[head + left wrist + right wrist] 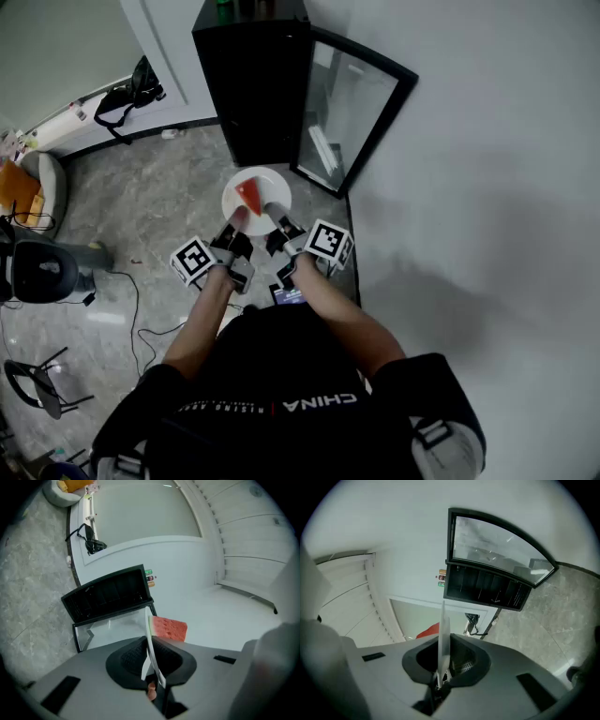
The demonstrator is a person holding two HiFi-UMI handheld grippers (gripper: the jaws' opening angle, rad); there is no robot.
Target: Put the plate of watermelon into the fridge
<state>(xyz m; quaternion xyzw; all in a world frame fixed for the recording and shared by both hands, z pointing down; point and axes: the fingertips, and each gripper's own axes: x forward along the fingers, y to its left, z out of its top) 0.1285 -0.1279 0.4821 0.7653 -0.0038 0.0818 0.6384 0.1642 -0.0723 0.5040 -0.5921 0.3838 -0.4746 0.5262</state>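
A white plate (272, 187) with a red watermelon wedge (249, 196) on it hangs in front of the black fridge (253, 80), whose glass door (349, 108) stands open to the right. My left gripper (236, 218) is shut on the plate's near-left rim and my right gripper (277, 214) is shut on its near-right rim. In the left gripper view the plate (151, 644) shows edge-on between the jaws, with the watermelon (168, 627) beside it. In the right gripper view the plate (443, 641) is also edge-on, with the watermelon (431, 631) behind it.
A white wall (487, 169) runs along the right. A black bag (127, 94) lies by the baseboard at far left. A cushioned seat (42, 187), a grey bin (42, 272), cables (141, 309) and a stool (42, 384) stand on the marble floor at left.
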